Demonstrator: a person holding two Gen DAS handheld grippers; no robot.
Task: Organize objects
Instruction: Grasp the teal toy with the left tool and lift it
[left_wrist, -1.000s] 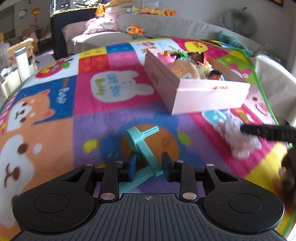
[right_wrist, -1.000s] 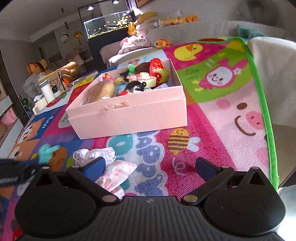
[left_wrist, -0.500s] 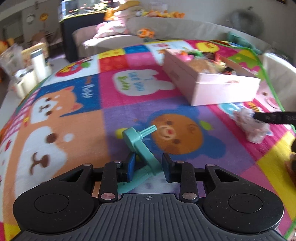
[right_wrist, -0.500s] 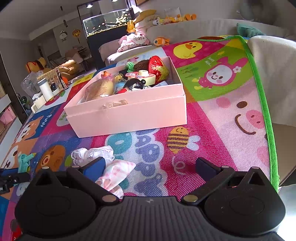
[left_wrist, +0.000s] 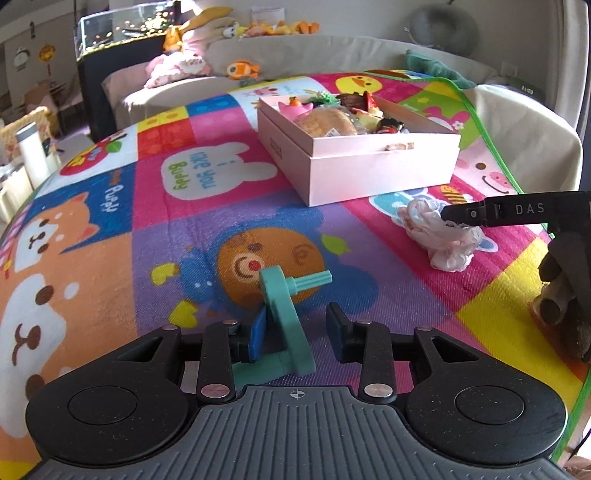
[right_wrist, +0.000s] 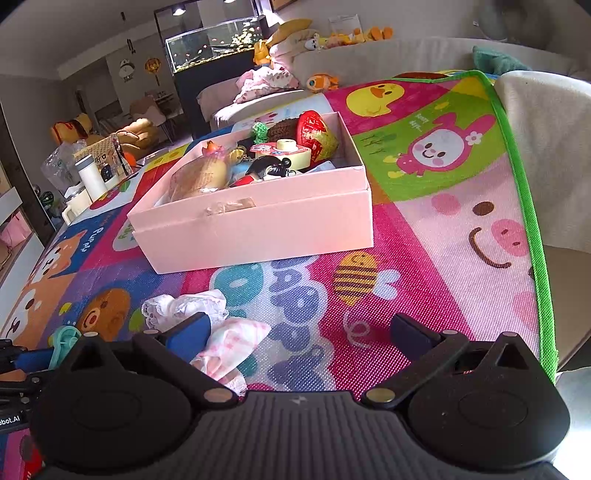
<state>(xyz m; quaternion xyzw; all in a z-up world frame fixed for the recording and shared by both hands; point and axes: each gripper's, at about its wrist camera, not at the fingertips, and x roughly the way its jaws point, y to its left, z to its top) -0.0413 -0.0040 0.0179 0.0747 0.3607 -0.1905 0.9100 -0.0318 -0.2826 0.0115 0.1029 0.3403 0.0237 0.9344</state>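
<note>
Here the left gripper (left_wrist: 295, 332) has a teal plastic crank-shaped toy (left_wrist: 284, 317) between its part-spread jaws, against the left finger; the right gripper (right_wrist: 299, 332) stands wide apart around a crumpled pink-and-white cloth (right_wrist: 221, 332).

A bright cartoon play mat (left_wrist: 155, 221) spreads across the surface, all bears, bunnies and a smiling pig. Behind it runs a beige sofa (right_wrist: 388, 59) lined with plush toys (right_wrist: 354, 35), an orange fish plush (left_wrist: 242, 69) lying lower down. Off to the left a fish tank (right_wrist: 214, 42) glows on a dark cabinet, and a white bottle (right_wrist: 92, 177) stands upright near a woven basket (right_wrist: 101, 149).
</note>
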